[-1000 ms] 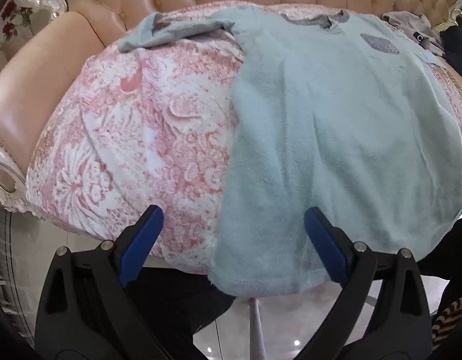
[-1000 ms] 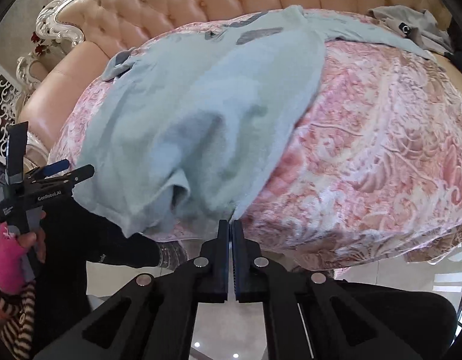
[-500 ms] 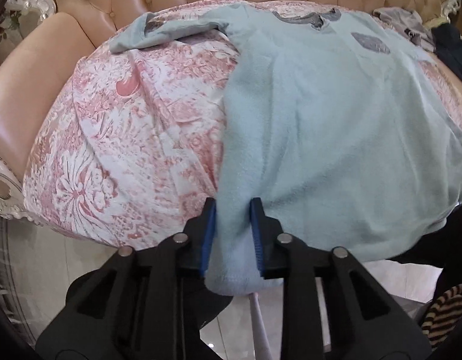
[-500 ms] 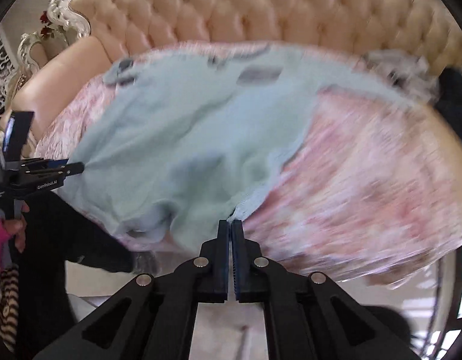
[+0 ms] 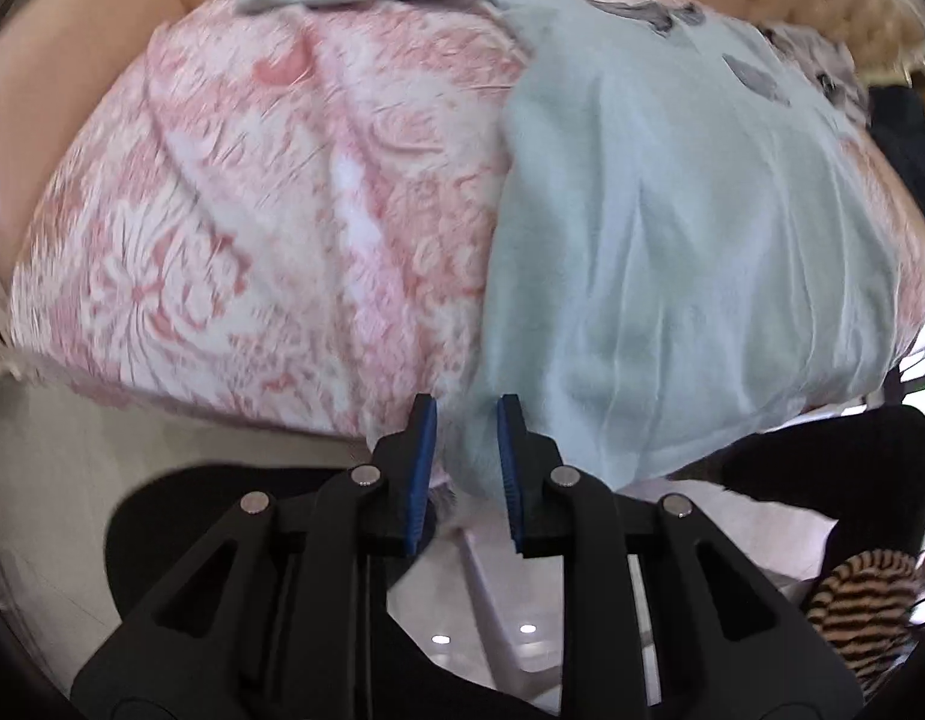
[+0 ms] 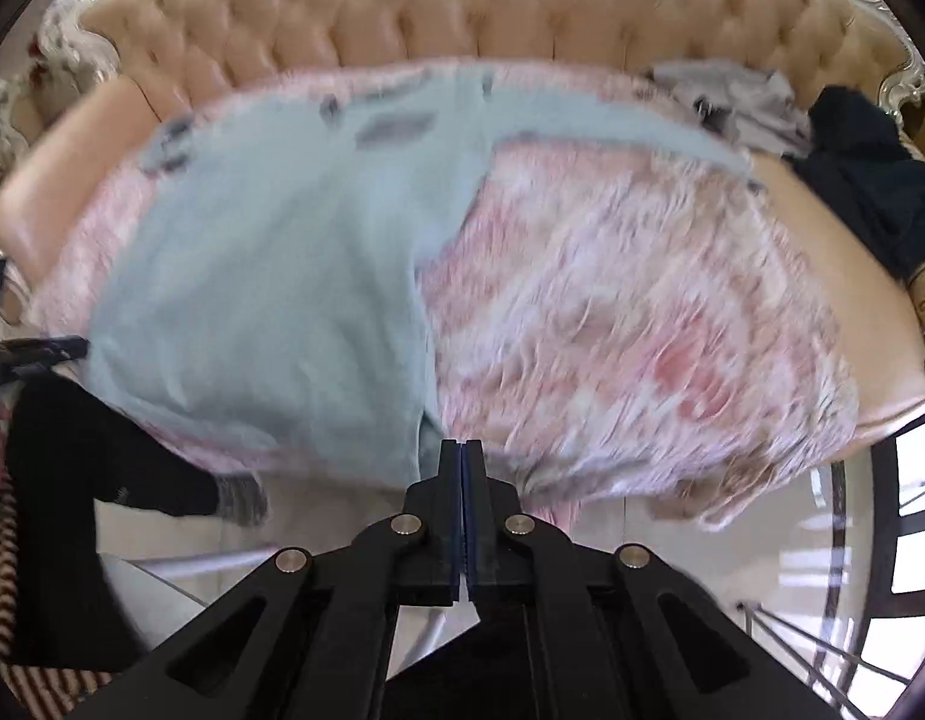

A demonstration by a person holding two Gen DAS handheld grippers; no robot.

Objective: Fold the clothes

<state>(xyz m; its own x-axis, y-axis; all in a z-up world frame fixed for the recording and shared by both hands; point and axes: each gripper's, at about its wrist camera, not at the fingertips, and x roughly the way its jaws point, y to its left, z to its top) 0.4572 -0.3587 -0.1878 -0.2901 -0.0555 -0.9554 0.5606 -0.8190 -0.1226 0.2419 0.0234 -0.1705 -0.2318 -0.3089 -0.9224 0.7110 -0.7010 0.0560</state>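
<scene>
A light blue shirt (image 5: 672, 228) lies spread on a sofa seat under a pink floral cover (image 5: 252, 210), collar toward the backrest. My left gripper (image 5: 467, 414) has the shirt's near hem corner bunched between its blue pads. Those jaws are easing open slightly, but the cloth still fills the gap and creases run up from it. In the blurred right wrist view the shirt (image 6: 282, 276) reaches down to my right gripper (image 6: 462, 447). That gripper is shut, with the other hem corner pinched at its tips.
The tufted sofa back (image 6: 462, 0) rises behind the seat. A grey garment (image 6: 732, 96) and a dark garment (image 6: 864, 180) lie at the seat's far right. A person's dark-clad leg (image 6: 72, 480) stands at the sofa's front edge, over a glossy floor.
The left jaws went from wide open to closed around the shirt's hem corner. Both grippers rose a little, and the hem has lifted off the seat's front edge with them.
</scene>
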